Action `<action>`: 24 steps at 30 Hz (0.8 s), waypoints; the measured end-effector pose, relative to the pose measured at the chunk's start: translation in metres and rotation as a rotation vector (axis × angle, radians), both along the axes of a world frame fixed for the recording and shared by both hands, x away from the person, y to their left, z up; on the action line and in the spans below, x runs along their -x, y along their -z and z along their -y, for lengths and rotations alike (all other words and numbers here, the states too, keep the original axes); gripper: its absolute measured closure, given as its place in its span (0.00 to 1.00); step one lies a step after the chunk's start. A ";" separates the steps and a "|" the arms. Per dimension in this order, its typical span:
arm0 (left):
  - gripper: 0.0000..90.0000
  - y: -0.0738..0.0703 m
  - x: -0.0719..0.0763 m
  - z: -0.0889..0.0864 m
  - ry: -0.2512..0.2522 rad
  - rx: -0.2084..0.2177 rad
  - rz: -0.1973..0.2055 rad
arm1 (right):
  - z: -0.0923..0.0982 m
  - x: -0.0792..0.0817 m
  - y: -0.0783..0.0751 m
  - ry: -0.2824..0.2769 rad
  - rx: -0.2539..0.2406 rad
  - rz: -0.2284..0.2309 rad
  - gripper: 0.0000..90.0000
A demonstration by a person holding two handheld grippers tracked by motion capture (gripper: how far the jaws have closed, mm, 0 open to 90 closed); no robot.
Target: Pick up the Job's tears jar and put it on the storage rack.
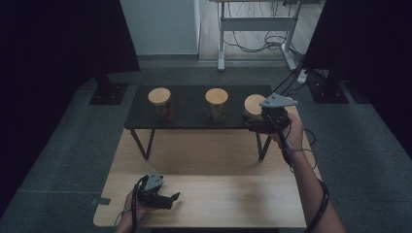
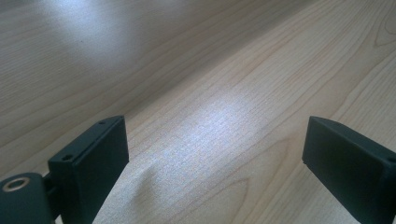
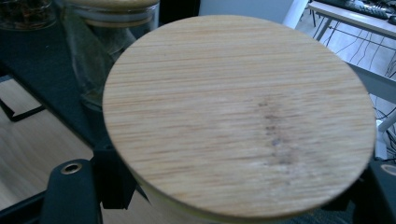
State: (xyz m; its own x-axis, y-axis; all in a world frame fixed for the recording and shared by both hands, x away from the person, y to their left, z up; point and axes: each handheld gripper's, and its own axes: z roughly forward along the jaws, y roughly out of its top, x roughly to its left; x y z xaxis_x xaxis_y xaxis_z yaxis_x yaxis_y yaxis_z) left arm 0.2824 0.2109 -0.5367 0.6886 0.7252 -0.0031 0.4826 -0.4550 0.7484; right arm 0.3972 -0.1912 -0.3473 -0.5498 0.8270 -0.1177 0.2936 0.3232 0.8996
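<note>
On the black shelf (image 1: 194,119), right gripper (image 1: 266,122) jaws clamp the wooden-lidded jar (image 3: 238,116); left gripper (image 1: 163,198) jaws gape wide over the desk (image 1: 218,194).

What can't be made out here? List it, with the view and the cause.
- Right jar body and contents: right gripper view, hidden beneath its own wooden lid.
- Right hand-held gripper jaw tips: high view, behind the gripper body and jar.
- Middle jar and left jar contents: high view, too small and dim.
</note>
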 end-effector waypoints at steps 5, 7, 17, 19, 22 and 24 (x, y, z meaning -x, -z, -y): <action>0.08 0.000 0.000 0.000 -0.001 -0.002 0.000 | 0.001 -0.005 0.000 0.005 -0.007 0.002 0.27; 0.08 0.000 0.000 0.000 -0.001 -0.002 0.000 | 0.001 -0.009 0.000 0.009 -0.008 0.002 0.27; 0.07 0.001 0.000 0.001 0.005 -0.009 -0.005 | -0.003 -0.024 0.006 0.033 -0.013 -0.012 0.27; 0.07 0.001 0.000 0.001 0.005 -0.009 -0.005 | -0.004 -0.028 0.007 0.038 -0.016 -0.014 0.27; 0.07 0.001 0.000 0.000 0.004 -0.007 -0.004 | -0.004 -0.031 0.008 0.046 -0.028 -0.016 0.27; 0.07 0.000 0.000 0.000 0.005 -0.007 -0.004 | -0.004 -0.033 0.008 0.047 -0.035 -0.021 0.27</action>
State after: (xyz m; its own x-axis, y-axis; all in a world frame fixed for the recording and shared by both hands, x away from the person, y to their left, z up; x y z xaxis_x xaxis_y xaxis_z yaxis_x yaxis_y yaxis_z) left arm 0.2829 0.2109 -0.5372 0.6919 0.7220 -0.0003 0.4832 -0.4628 0.7432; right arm 0.4302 -0.1873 -0.3554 -0.5125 0.8552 -0.0773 0.3265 0.2774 0.9036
